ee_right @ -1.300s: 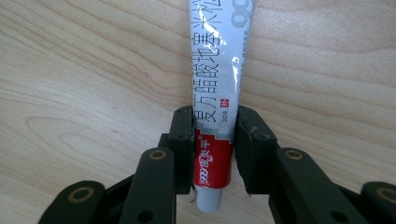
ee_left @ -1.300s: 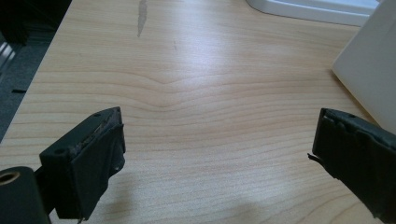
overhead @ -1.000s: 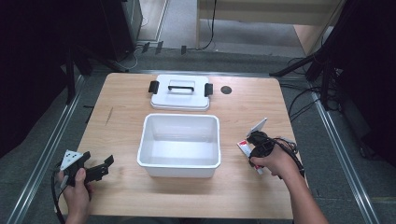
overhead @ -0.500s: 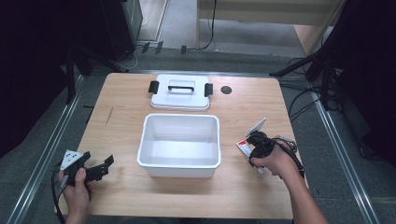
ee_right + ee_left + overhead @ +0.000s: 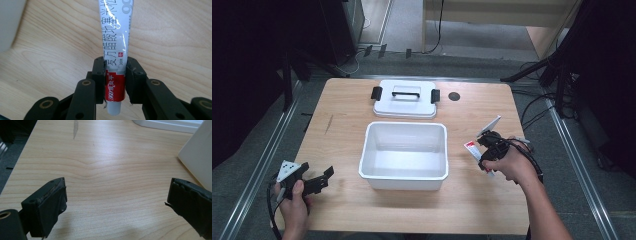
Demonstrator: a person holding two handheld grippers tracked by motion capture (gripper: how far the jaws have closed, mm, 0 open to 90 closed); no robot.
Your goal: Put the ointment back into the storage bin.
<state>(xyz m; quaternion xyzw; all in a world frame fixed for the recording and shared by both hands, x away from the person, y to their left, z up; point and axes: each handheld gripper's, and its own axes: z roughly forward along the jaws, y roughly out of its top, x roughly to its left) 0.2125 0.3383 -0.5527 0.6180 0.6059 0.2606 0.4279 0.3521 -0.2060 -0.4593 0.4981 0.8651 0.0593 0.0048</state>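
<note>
white-and-red ointment tube point(image 5: 115, 50): clamped between right gripper point(image 5: 115, 82) jaws, cap end nearest the hand
left gripper point(image 5: 117, 202): jaws wide apart, empty, over wooden table point(image 5: 105, 157)
white plastic bin point(image 5: 404, 155): between both grippers

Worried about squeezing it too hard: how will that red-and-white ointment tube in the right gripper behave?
The red-and-white ointment tube looks soft and crinkled, so it probably dents between the right gripper's fingers. It is likely light. The glossy skin may slip.
</note>
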